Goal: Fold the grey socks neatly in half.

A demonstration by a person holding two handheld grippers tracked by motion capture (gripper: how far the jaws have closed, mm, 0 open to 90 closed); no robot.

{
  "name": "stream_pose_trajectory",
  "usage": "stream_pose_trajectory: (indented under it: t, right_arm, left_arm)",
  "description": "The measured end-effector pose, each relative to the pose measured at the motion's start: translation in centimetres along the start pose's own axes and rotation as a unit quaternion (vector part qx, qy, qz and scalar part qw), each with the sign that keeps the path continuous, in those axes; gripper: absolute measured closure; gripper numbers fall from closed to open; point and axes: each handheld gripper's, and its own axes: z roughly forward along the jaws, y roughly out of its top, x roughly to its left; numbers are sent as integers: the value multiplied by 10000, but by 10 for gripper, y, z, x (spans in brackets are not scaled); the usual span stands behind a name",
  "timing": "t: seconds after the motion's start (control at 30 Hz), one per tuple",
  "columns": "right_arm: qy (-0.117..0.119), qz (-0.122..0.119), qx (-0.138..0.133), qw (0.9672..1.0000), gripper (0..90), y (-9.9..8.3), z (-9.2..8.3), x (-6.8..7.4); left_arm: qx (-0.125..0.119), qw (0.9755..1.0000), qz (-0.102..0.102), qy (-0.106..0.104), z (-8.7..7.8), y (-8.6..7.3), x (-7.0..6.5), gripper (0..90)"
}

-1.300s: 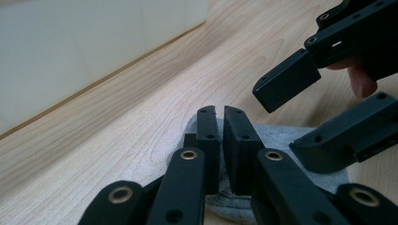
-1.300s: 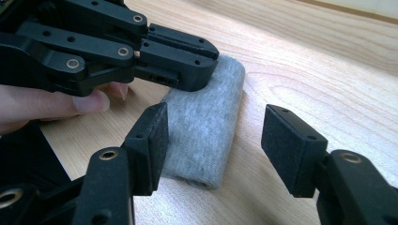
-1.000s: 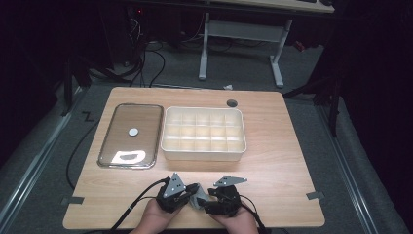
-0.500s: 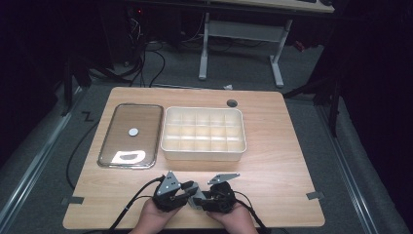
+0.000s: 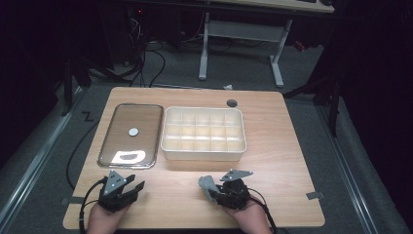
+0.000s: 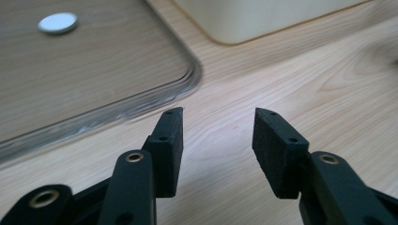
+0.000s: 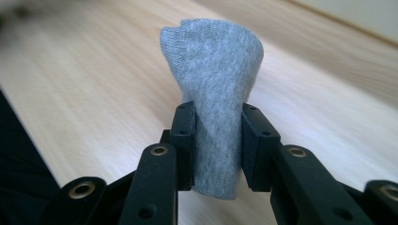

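Observation:
A rolled grey sock [image 7: 213, 93] stands squeezed between the two jaws of my right gripper [image 7: 218, 140], which is shut on it. From above, the grey sock [image 5: 206, 185] juts out to the left of the right gripper [image 5: 214, 191] near the table's front edge. My left gripper [image 5: 132, 187] rests at the front left, its jaws apart and nothing between them. In its own view the left gripper [image 6: 218, 136] hovers over bare wood just short of the clear lid [image 6: 84, 79].
A cream compartment box [image 5: 203, 134] sits mid-table, its dividers forming several cells. A clear lid [image 5: 131, 134] with a white round knob [image 5: 133, 131] lies flat to its left. A cable hole [image 5: 232, 103] marks the table's far edge. Cables trail off the front.
The two grippers were close together at the front centre. The left one has moved away to the left and now stands open, while the right keeps the sock.

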Motion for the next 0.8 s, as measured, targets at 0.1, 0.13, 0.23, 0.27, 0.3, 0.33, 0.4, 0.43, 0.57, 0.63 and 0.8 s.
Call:
stream_pose_trajectory:
  t: [0.1,0.13,0.23,0.27,0.3,0.33,0.4,0.43,0.57,0.63,0.8]
  right_arm:
    - [-226,59,140,9996,702,-4,-9,-10]
    - [-349,14,181,9992,702,-5,-11,-14]
    - [-562,49,338,9978,702,-7,-16,-19]
    - [-614,47,373,9974,702,-8,-19,-24]
    - [-673,95,407,9969,702,-9,-21,-26]
    - [-738,117,445,9962,702,-10,-23,-30]
    - [-799,209,560,9950,701,-11,-25,-35]
    - [-840,199,594,9945,700,-12,-26,-37]
    - [-1017,222,772,9916,697,-13,-30,-42]
    - [-1090,246,861,9900,695,-13,-32,-46]
    - [-1136,354,1115,9866,688,-11,-33,-53]
  left_arm:
    - [-83,10000,-30,-20,-2,1,3,522]
    - [-94,9998,-109,-140,-2,0,4,521]
    - [-58,9992,-202,-335,-1,0,3,523]
    - [-36,9993,-173,-337,0,-1,3,522]
    - [-8,9994,-116,-324,1,-1,1,521]
    - [17,9994,-83,-343,3,-1,1,517]
    - [23,9993,-58,-357,4,-1,0,514]
    - [32,9993,-43,-369,5,-2,-1,514]
    - [18,9994,-6,-356,6,-2,-1,508]
    - [-7,9994,10,-333,5,-2,-2,504]
    - [-27,9994,19,-334,5,-2,-1,482]
